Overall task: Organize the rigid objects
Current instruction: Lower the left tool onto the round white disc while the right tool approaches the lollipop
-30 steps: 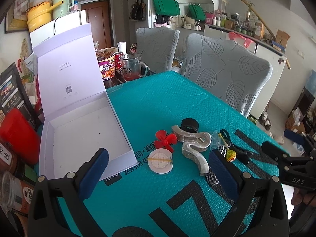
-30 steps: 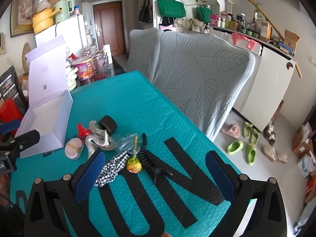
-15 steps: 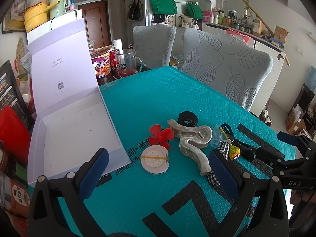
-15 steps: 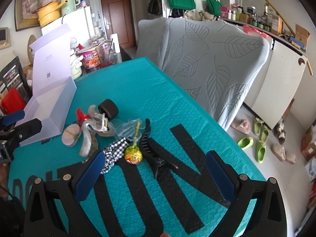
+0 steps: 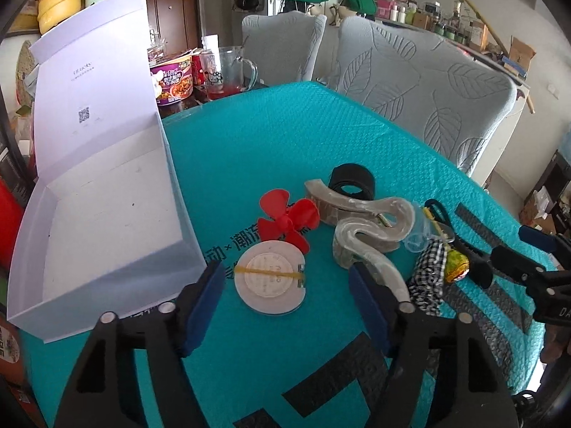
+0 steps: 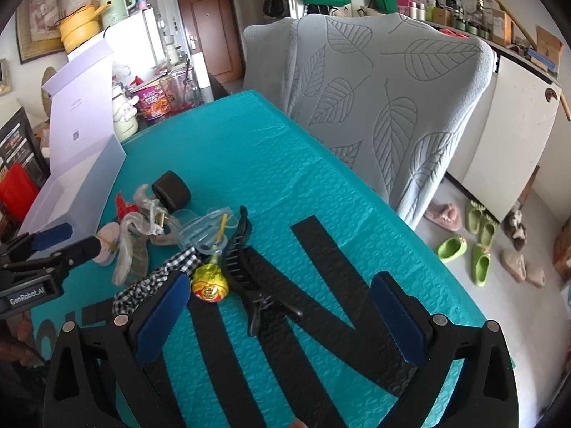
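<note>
Narrower left tongs (image 5: 287, 294) around disc (image 5: 270, 281)

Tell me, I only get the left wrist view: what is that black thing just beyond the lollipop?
Observer: A black claw hair clip, lying on the teal mat right beside the lollipop.
Operator: Are the right tongs gripping it?
Observer: No. The right tongs are wide open, with the clip's handle end between the pads but clear of both.
Operator: Anything on the floor past the chair?
Observer: Yes, green slippers lie there among some beige ones.
</note>
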The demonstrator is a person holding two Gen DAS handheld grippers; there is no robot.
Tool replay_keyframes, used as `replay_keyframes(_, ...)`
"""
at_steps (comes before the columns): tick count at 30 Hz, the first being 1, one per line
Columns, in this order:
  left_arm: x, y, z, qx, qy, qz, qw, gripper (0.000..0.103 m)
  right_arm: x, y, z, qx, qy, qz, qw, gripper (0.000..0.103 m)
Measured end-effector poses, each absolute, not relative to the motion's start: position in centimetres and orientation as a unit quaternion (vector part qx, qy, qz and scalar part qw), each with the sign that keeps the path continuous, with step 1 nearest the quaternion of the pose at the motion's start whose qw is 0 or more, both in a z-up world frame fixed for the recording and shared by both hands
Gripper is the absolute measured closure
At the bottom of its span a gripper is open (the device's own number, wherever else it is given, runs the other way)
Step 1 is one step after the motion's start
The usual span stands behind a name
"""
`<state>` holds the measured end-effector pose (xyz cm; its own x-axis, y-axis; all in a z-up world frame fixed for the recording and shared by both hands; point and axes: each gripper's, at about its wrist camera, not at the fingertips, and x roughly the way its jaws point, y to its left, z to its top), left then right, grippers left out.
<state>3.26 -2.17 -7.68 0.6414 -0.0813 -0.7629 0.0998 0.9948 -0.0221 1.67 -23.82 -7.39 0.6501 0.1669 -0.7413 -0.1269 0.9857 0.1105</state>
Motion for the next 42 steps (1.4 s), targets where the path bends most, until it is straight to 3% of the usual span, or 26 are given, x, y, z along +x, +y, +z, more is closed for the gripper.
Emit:
replay_keyframes(9, 5.0, -2.1, -9.5, 0.009, 0.447, -0.047, 0.893, 0.035, 2.9, -24.3, -8.2, 0.03, 0.422, 0.095, 0.901, 0.0)
replay_keyframes(13, 5.5, -2.1, -9.8, 0.022, 0.444, -0.03, 0.895, 0.051, 2.9, -24.4, -8.2, 0.031, 0.421, 0.107, 0.9, 0.0)
replay_keyframes(21, 4.6, -2.2, -10.0, 0.015, 0.44, -0.048, 0.897, 0.051, 2.5, -23.6, -8.2, 0.024, 0.421, 0.135, 0.897, 0.002)
replay_keyframes(30, 1.5, -1.5, -9.7, -0.007, 0.46, -0.052, 0.887, 0.051, 1.4, -22.2, -7.8, 0.025, 0.413, 0.18, 0.892, 0.021)
replay_keyframes(33, 0.5, -1.1, -9.7, -0.014, 0.461, -0.045, 0.886, 0.051, 0.7, -21.3, -7.9, 0.013, 0.41, 0.204, 0.889, 0.035)
replay_keyframes(42, -1.5, 0.6, -9.8, -0.022, 0.455, -0.011, 0.89, 0.051, 0.1, -19.2, -8.3, -0.014, 0.401, 0.23, 0.887, 0.06)
